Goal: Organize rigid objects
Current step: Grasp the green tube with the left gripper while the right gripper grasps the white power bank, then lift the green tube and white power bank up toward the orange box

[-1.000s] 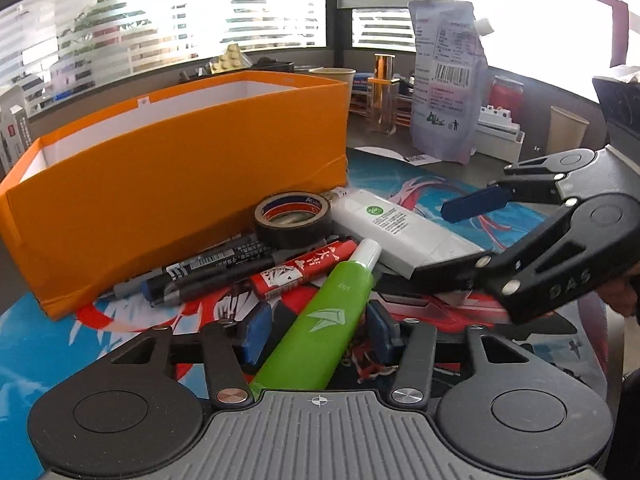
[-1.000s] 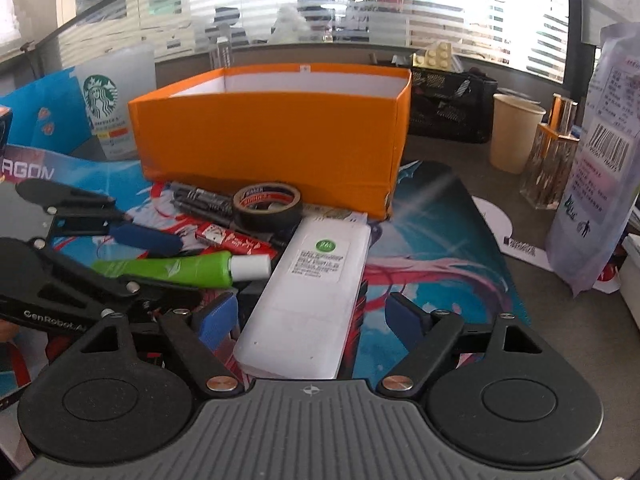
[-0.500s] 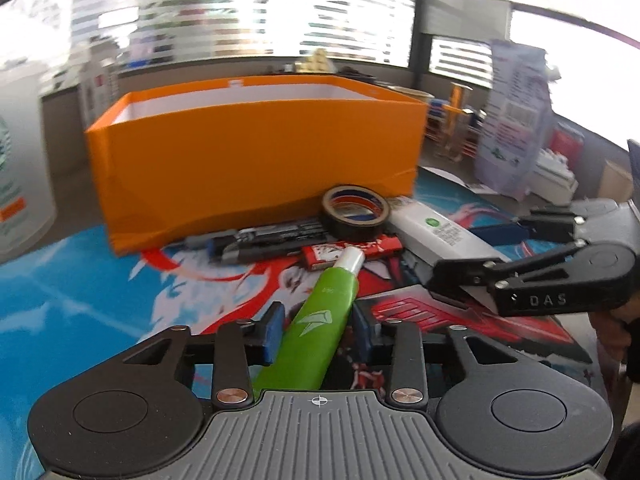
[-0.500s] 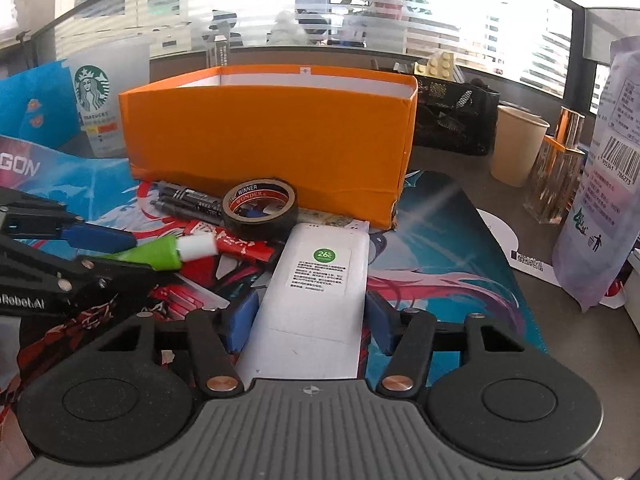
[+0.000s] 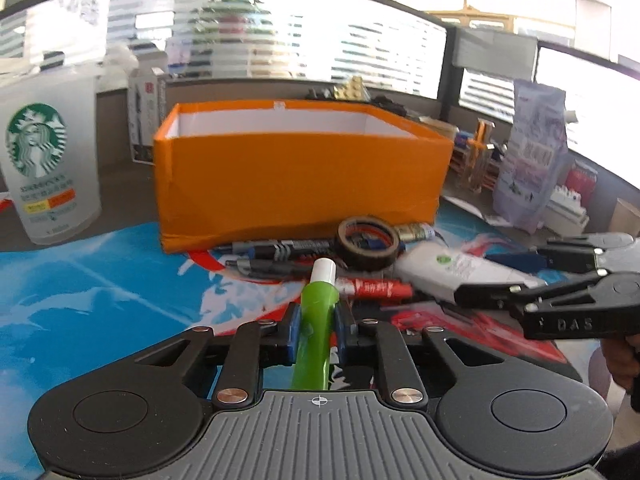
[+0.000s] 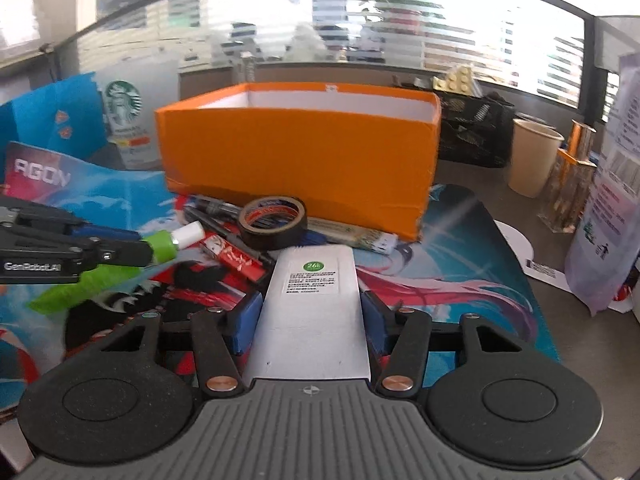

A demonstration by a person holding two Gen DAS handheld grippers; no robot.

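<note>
left gripper (image 5: 314,330) clamped on green tube (image 5: 316,320), lower centre, cap pointing at orange box (image 5: 300,176) for a likely drop-in | right gripper (image 6: 310,322) clamped across white remote (image 6: 314,308), lower centre | tape roll (image 6: 274,222), markers (image 5: 280,250) lie before the box

A: The orange box (image 5: 304,184) looks like matt cardboard, white inside. The green tube (image 5: 316,328)?

B: Smooth, glossy plastic. The tape roll (image 6: 274,222) is shiny too.
</note>
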